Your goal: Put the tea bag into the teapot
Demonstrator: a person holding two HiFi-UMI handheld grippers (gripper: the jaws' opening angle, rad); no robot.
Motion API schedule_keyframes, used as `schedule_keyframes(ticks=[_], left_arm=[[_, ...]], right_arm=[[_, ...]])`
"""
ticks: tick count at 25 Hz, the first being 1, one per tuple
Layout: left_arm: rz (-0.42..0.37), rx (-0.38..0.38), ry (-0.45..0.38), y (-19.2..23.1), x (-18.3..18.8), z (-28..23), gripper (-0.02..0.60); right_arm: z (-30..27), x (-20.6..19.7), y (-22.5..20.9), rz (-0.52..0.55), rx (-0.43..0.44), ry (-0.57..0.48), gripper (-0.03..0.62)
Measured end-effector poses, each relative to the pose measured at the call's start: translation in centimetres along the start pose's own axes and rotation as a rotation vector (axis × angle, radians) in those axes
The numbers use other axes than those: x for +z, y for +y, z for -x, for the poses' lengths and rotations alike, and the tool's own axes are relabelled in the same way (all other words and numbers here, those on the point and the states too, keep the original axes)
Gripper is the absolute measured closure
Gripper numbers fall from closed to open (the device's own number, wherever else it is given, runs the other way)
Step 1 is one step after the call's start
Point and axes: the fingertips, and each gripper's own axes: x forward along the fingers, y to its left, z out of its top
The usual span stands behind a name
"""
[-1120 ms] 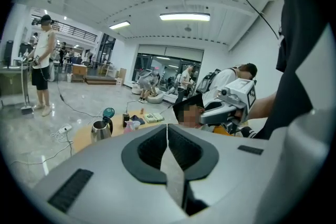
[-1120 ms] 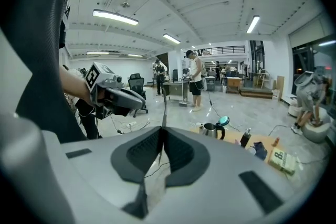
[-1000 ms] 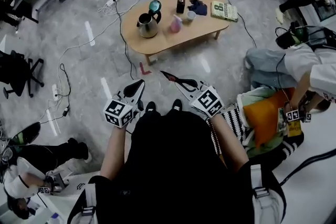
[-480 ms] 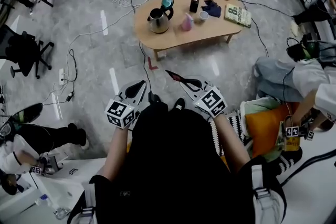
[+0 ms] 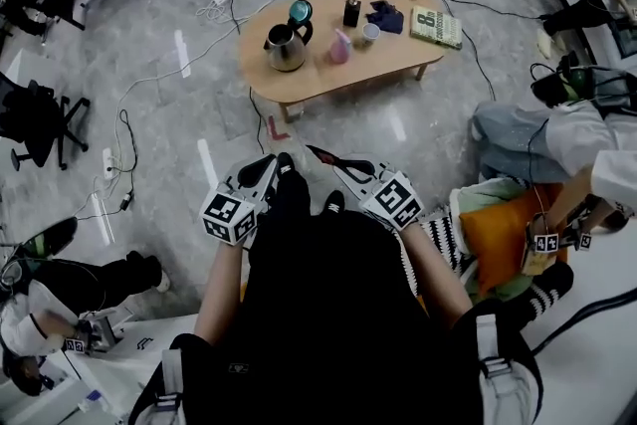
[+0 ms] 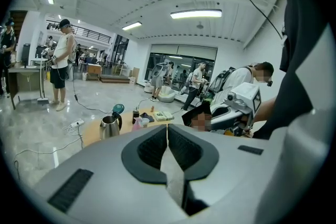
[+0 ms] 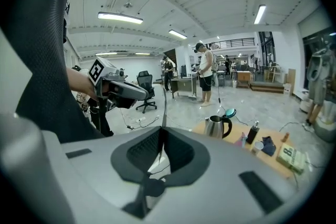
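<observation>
The right gripper's [image 7: 164, 128] fingers are clenched on a thin dark-red piece, apparently the tea bag [image 5: 320, 154], which sticks out past their tips and shows edge-on in the right gripper view. The left gripper's [image 6: 167, 131] fingers are clenched together with nothing between them. Both grippers are held side by side, low in front of the person, above the floor [image 5: 199, 105], well apart from the surface [image 5: 368, 67]. The teapot [image 5: 284, 47] stands at the surface's left end, with a teal lid [image 5: 297, 11] just beside it. A pink item [image 5: 339, 46], a cup [image 5: 369, 32] and a black bottle [image 5: 350, 11] stand mid-surface. A book [image 5: 436, 26] lies at the right end.
</observation>
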Motion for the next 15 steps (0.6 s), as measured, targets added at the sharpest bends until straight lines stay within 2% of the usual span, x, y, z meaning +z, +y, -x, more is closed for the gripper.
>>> schedule_keyframes(ticks=[4, 9, 15], left_arm=[[0.002, -0.037, -0.005, 1.8, 0.5, -1.5, 0.566], [0.004, -0.064, 0.008, 6.1, 1.6, -2.5, 0.565], [-0.001, -0.103, 0.01, 12.2, 3.8, -4.3, 0.566]], right_arm=[[-0.9, 0.4, -1.3, -0.027, -0.024, 0.013, 0.571], [-3.9, 2.4, -3.1, -0.041, -0.063, 0.025, 0.571], [-10.0, 5.9, -4.3, -0.016, -0.023, 0.046, 0.57]])
